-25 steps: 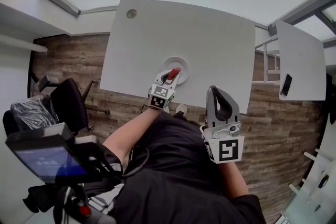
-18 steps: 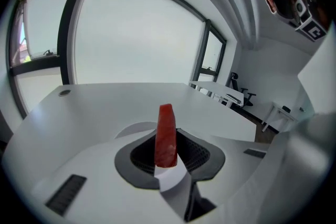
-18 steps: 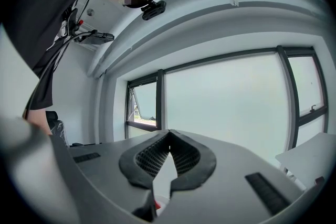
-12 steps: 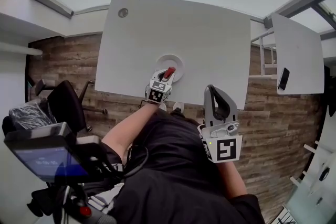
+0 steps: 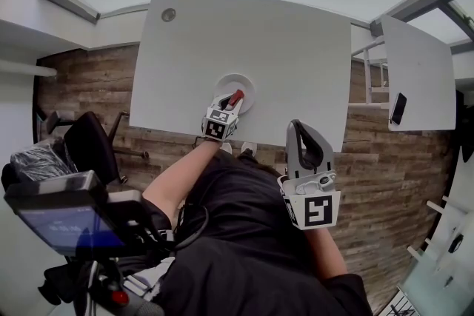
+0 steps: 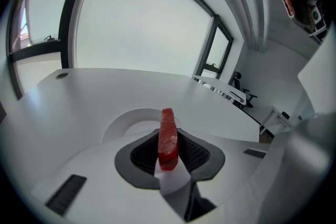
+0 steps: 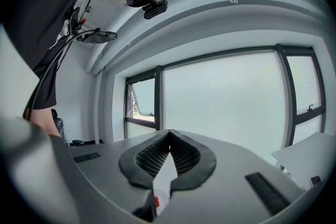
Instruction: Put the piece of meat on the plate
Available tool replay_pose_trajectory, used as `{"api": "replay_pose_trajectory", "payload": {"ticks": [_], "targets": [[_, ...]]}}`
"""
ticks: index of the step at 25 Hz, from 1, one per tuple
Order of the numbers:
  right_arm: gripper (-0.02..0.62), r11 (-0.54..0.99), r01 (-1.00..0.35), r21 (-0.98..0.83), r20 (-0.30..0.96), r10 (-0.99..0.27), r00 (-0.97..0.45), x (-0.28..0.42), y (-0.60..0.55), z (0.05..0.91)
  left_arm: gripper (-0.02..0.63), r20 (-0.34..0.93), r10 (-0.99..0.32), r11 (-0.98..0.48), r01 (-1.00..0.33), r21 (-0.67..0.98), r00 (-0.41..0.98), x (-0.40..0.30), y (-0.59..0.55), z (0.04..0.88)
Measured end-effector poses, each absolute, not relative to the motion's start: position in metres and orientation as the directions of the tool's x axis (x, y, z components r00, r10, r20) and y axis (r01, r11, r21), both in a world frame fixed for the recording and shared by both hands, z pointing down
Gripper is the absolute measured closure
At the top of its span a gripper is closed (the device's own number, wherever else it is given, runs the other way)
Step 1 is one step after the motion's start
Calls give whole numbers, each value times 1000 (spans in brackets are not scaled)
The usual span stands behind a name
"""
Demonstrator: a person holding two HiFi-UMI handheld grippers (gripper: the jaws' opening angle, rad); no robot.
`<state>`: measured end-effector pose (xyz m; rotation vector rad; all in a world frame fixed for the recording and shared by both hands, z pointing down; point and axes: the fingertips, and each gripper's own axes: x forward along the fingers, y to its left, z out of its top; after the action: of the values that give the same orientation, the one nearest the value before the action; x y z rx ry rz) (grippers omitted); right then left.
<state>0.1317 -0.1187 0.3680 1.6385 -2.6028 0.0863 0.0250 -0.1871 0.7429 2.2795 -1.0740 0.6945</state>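
Red slab-shaped piece of meat (image 6: 168, 136), pinched upright in your left tool (image 5: 234, 99) above the round white plate's (image 6: 122, 119) near rim: carry to centre, lower flat, then release; right tool (image 7: 169, 136) closed, empty.

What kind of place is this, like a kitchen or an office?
Most likely an office or workroom, not a kitchen: plain white desks, a black office chair on wood-pattern flooring, and large windows.

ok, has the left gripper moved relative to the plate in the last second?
Yes. The left gripper, shut on the piece of meat, has come down toward the plate: it looks smaller in the head view.
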Motion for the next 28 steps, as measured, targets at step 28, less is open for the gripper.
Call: {"api": "replay_pose_trajectory", "payload": {"ticks": [28], "targets": [[591,438,-899,-10,81,-896,-438,113,-111,367,503,623,-586,-581,-805,123,519,8,-198,733]]}}
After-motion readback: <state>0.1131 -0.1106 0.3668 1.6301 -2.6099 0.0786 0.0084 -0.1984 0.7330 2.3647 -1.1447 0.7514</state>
